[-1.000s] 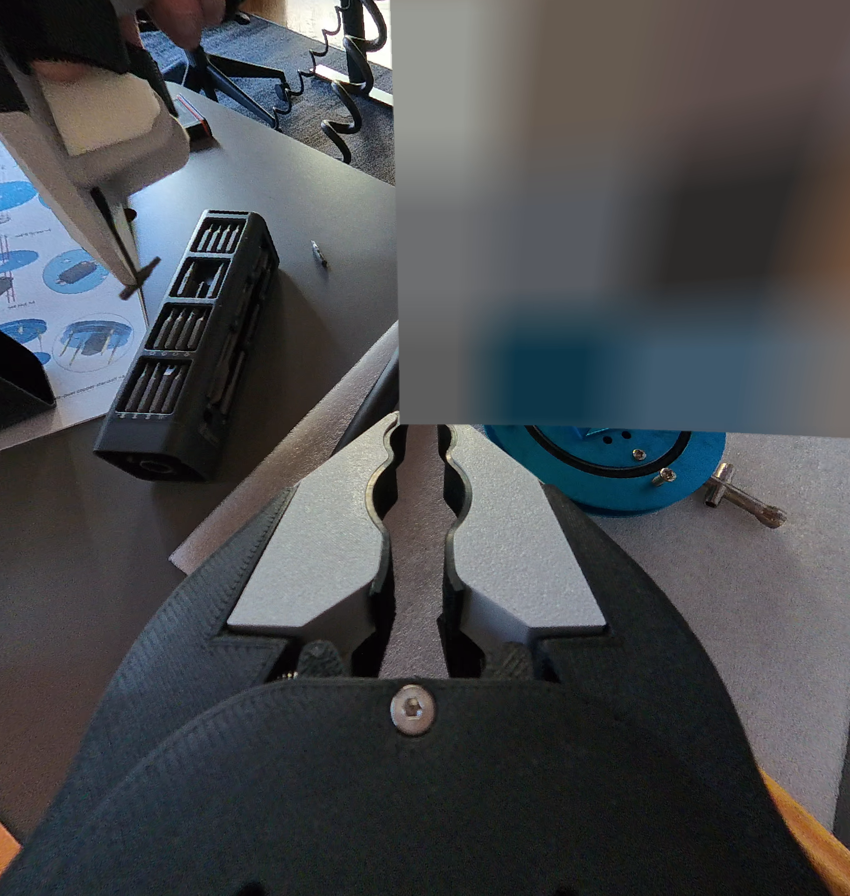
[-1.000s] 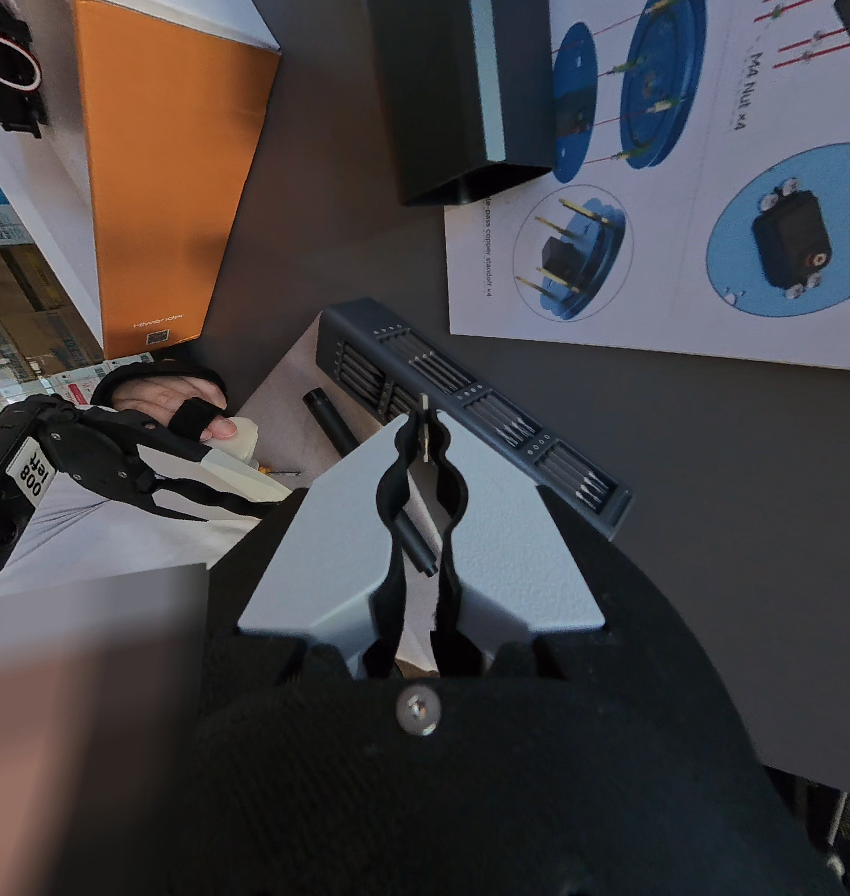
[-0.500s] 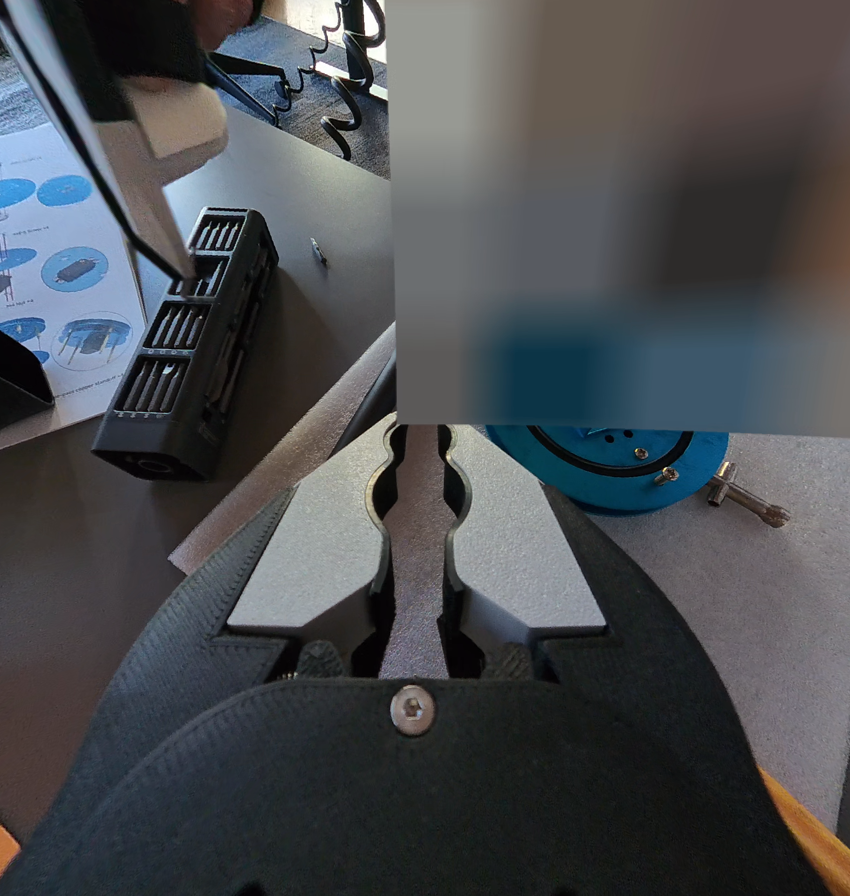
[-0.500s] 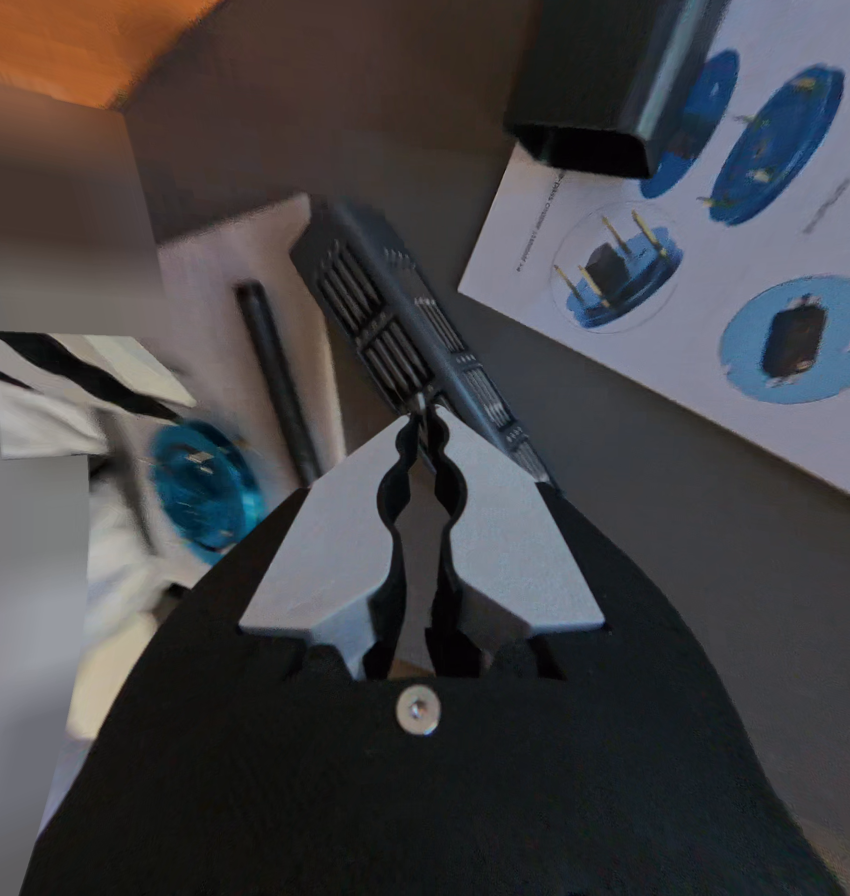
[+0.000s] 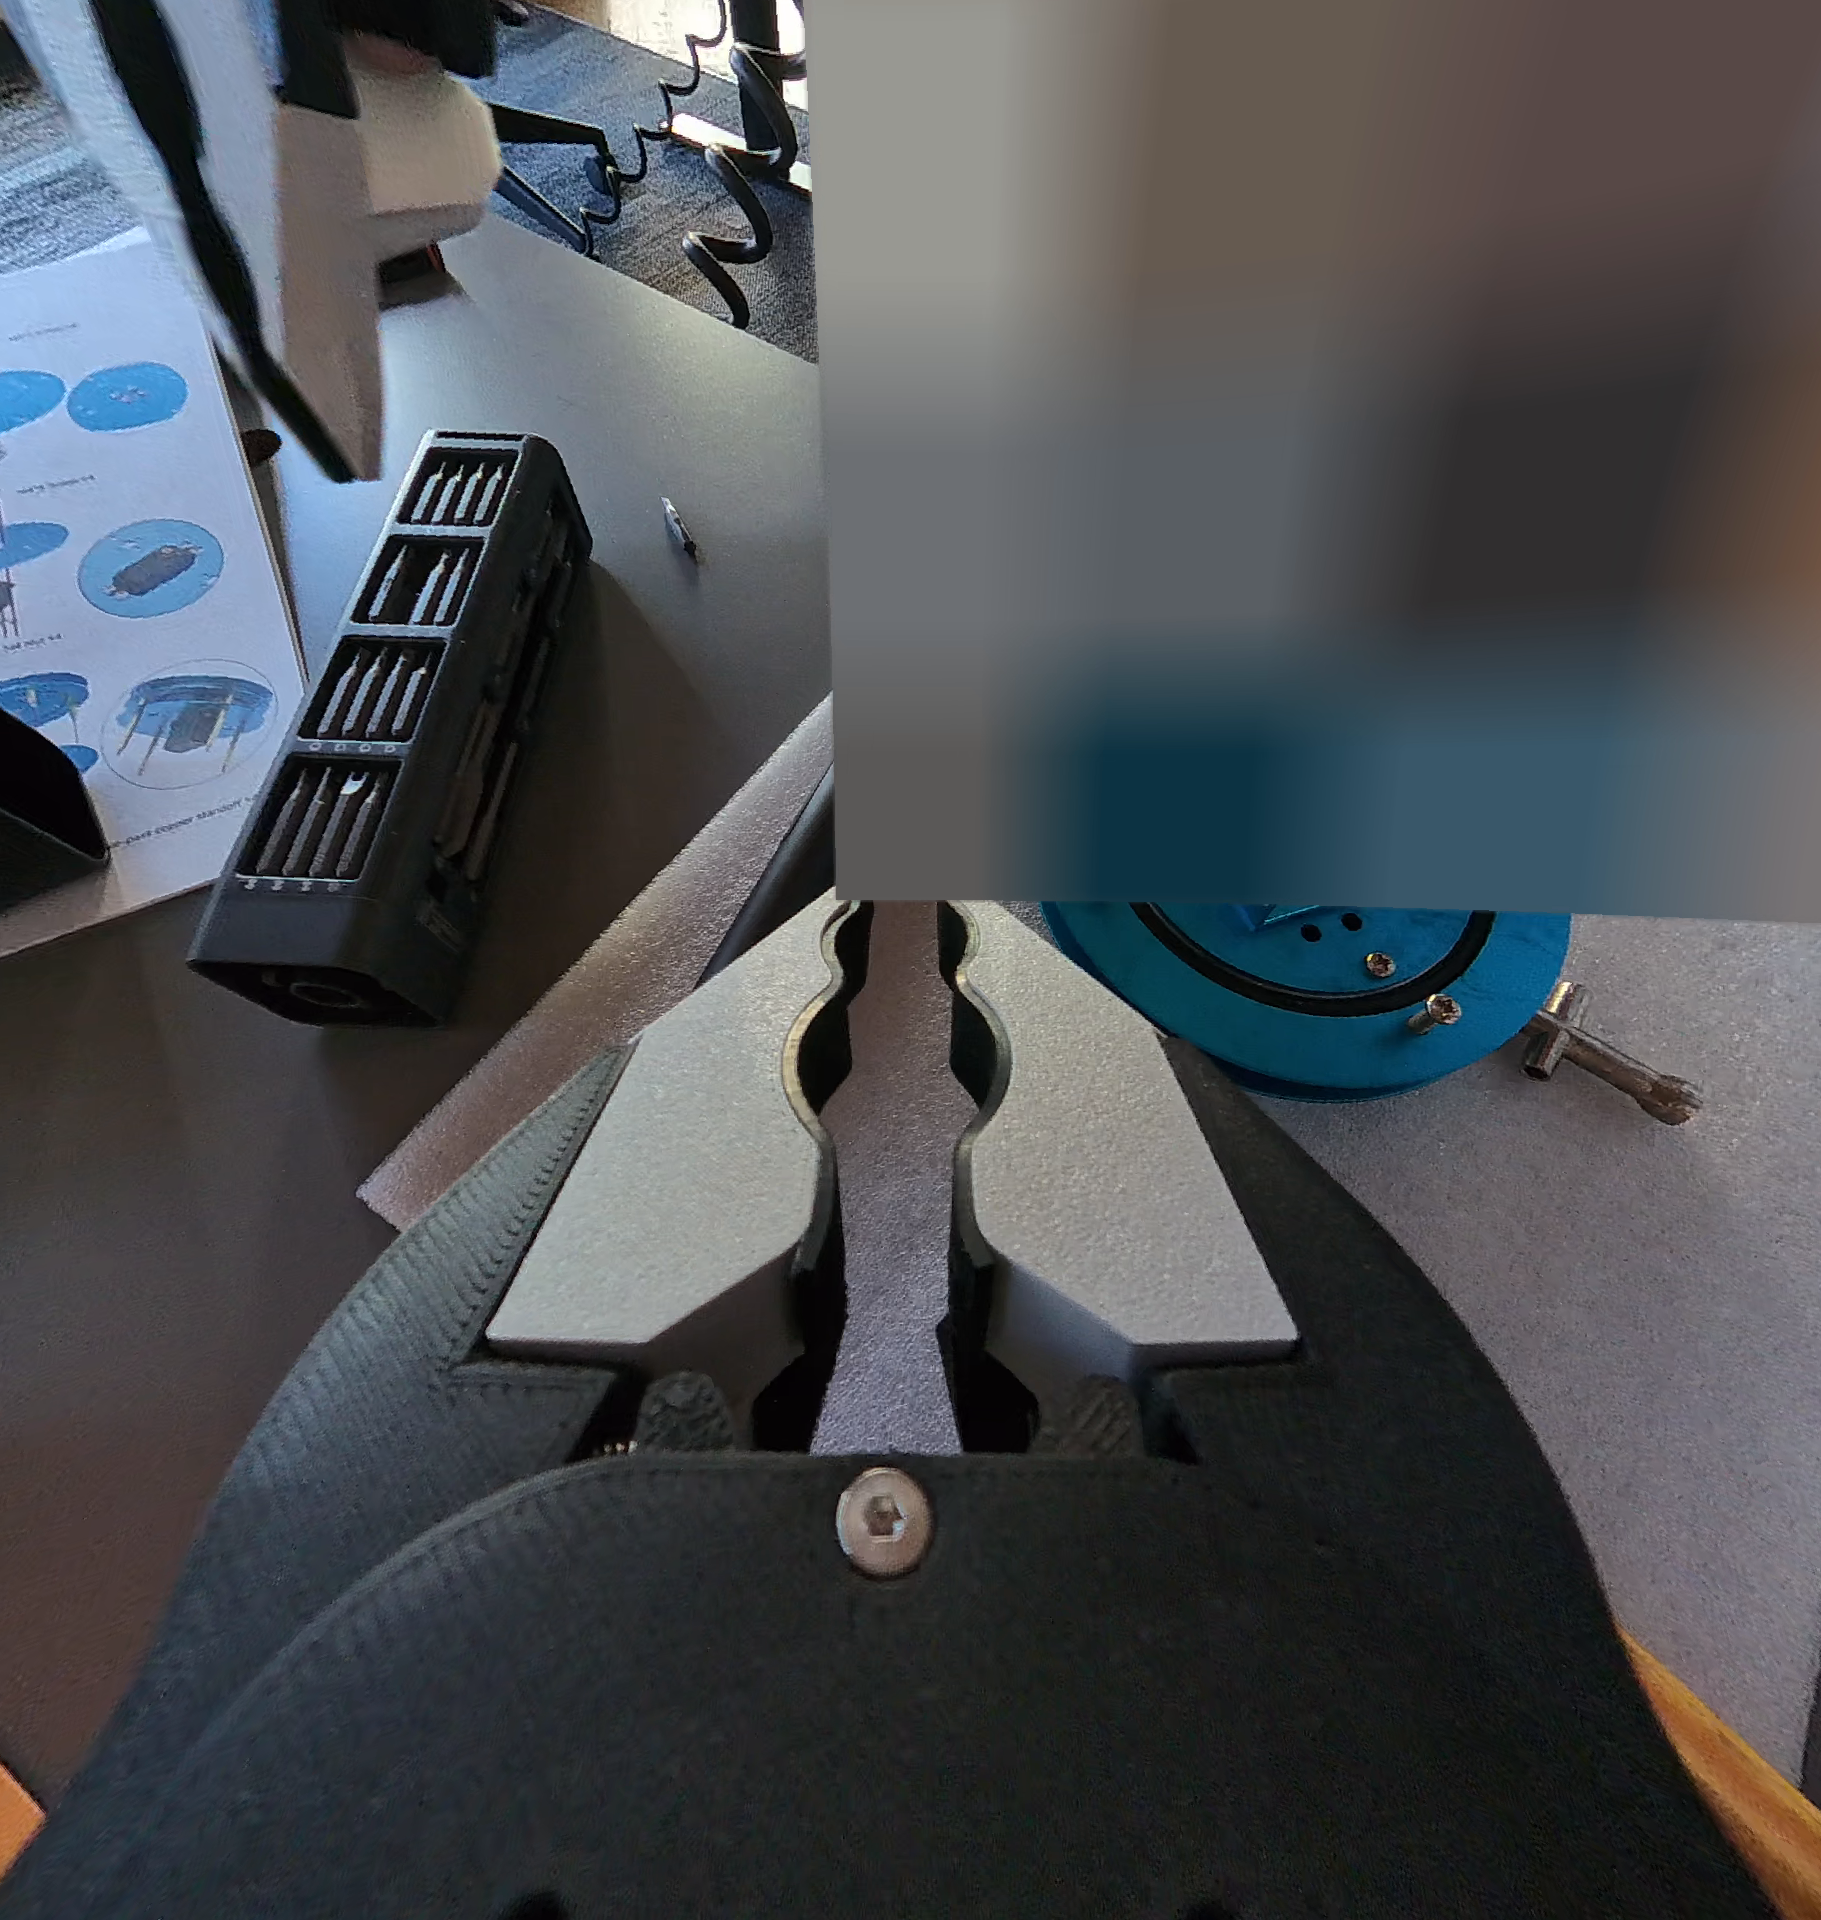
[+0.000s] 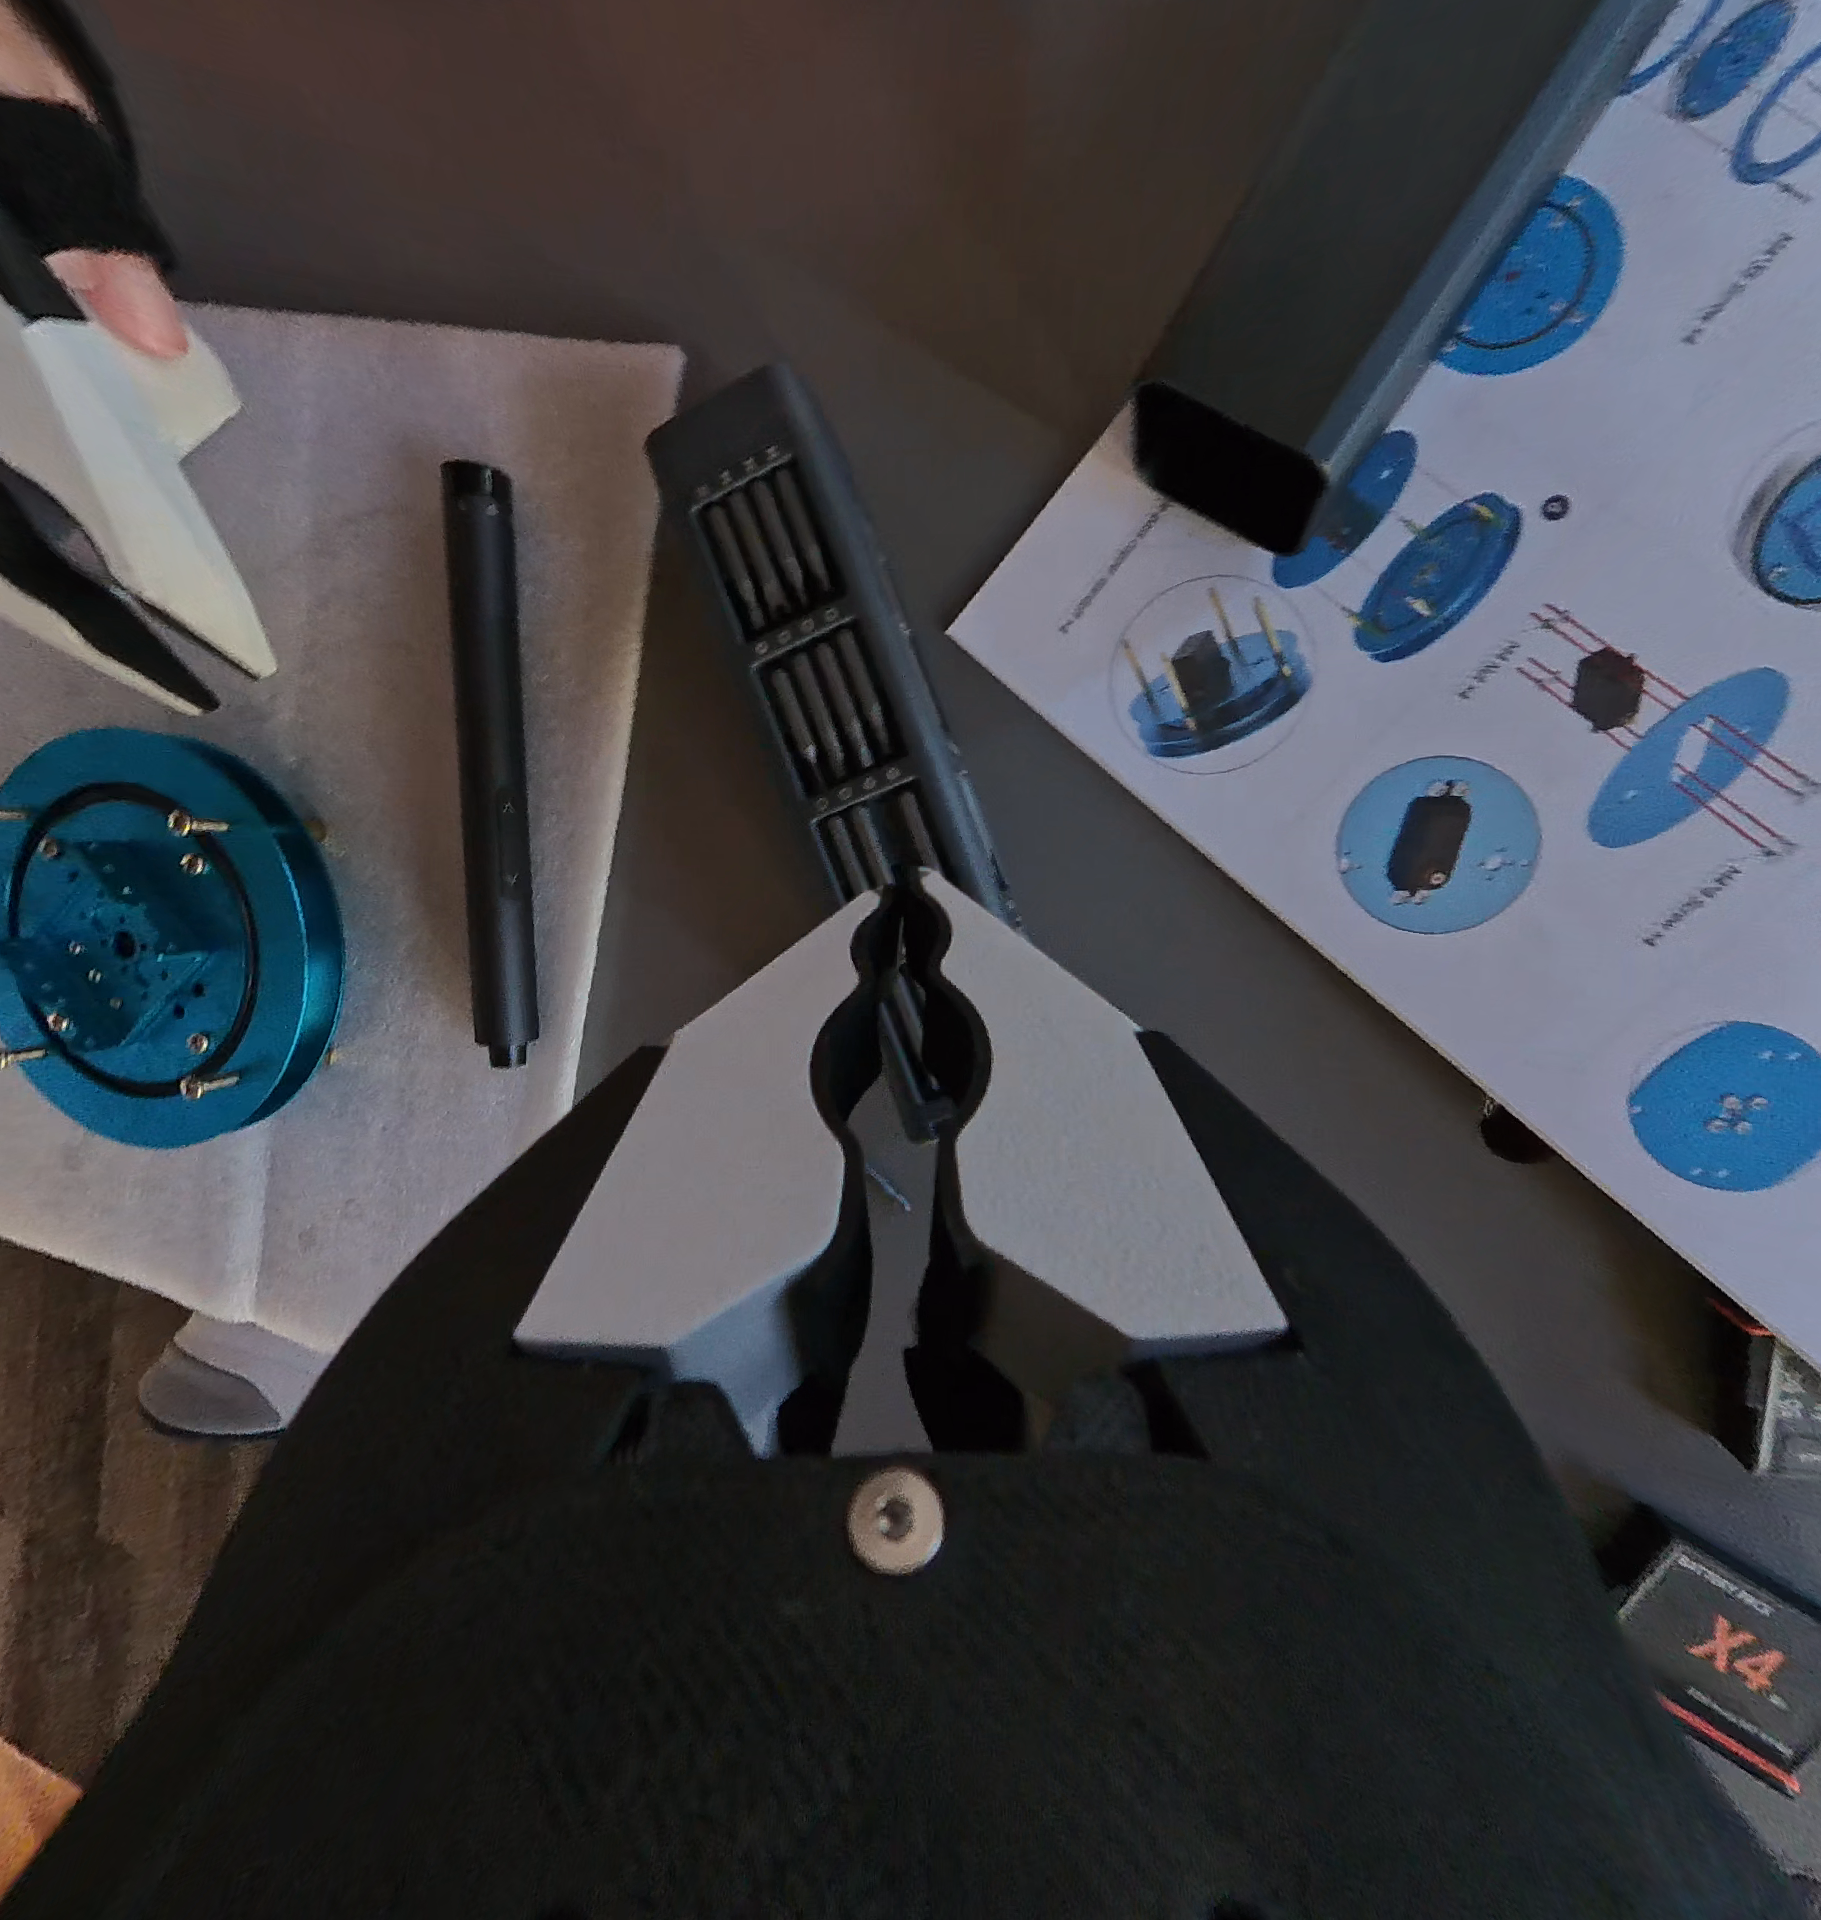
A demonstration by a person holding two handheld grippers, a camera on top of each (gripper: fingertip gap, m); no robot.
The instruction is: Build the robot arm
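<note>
My right gripper (image 6: pixel 906 883) is shut, with a thin screwdriver bit just showing between its tips. It hovers over the end compartment of the black bit case (image 6: pixel 812 665). It also shows in the left wrist view (image 5: pixel 334 468), blurred, at the case's (image 5: pixel 397 707) far end. My left gripper (image 5: pixel 901 914) stands a narrow gap open and empty over the grey foam mat (image 5: pixel 1508 1299), next to the blue disc assembly (image 5: pixel 1301 997). Its tips are hidden by a blurred patch. A black screwdriver handle (image 6: pixel 490 769) lies on the mat between the disc (image 6: pixel 147 935) and the case.
A printed sheet with blue diagrams (image 6: pixel 1508 831) lies right of the case, with a black sleeve (image 6: pixel 1301 364) on it. A small T-shaped key (image 5: pixel 1602 1060) lies beside the disc. A loose bit (image 5: pixel 679 525) lies on the dark table. Small dark boxes (image 6: pixel 1737 1662) sit at the right. Across from one pair of fingers to the other is roughly 15 cm. My left tips are roughly 5 cm from the black screwdriver handle (image 6: pixel 490 769). The left camera catches it too, in the left wrist view (image 5: pixel 784 863).
My right gripper has swung round with the bit and come over the case, looking straight down at its end compartment. My left gripper has stayed put.
</note>
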